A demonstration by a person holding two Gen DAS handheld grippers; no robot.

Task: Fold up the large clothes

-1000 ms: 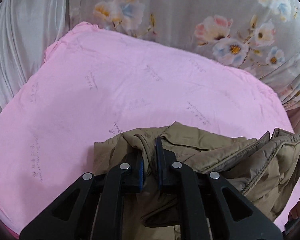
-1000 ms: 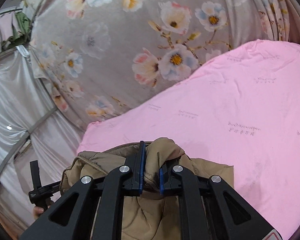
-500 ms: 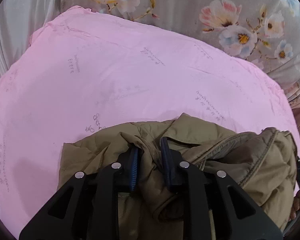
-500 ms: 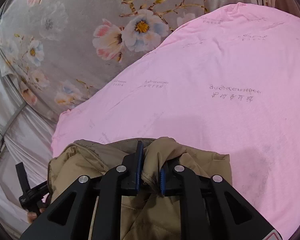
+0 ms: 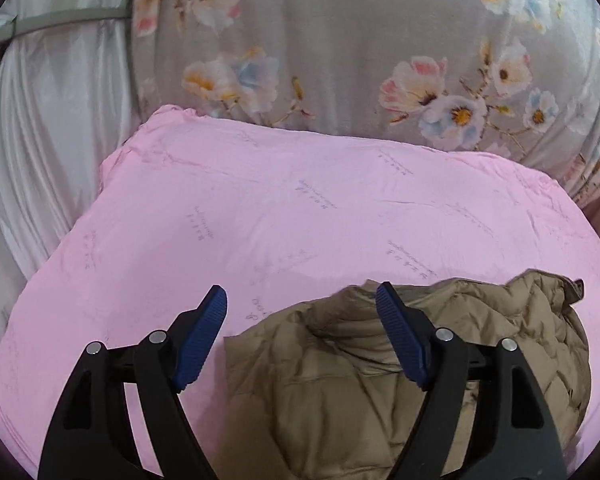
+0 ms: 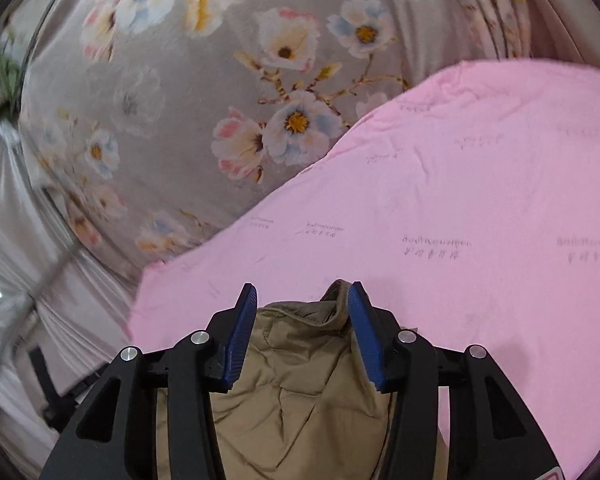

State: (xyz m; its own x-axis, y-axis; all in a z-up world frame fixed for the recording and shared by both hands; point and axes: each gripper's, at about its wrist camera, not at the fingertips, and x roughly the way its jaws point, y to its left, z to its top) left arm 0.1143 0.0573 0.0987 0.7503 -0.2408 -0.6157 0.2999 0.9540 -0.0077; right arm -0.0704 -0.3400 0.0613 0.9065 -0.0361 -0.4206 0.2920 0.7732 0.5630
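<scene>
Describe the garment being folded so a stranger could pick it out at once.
Start from the pink sheet covering the surface in front of the grey flowered cloth. At its near edge lies the jacket. It is the only khaki, puffy, quilted thing there, bunched in a heap on the smooth pink.

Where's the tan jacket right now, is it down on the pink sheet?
Yes: the tan jacket lies bunched on the pink sheet at its near edge, below the open left gripper; in the right wrist view it sits loose between the right gripper pads.
</scene>
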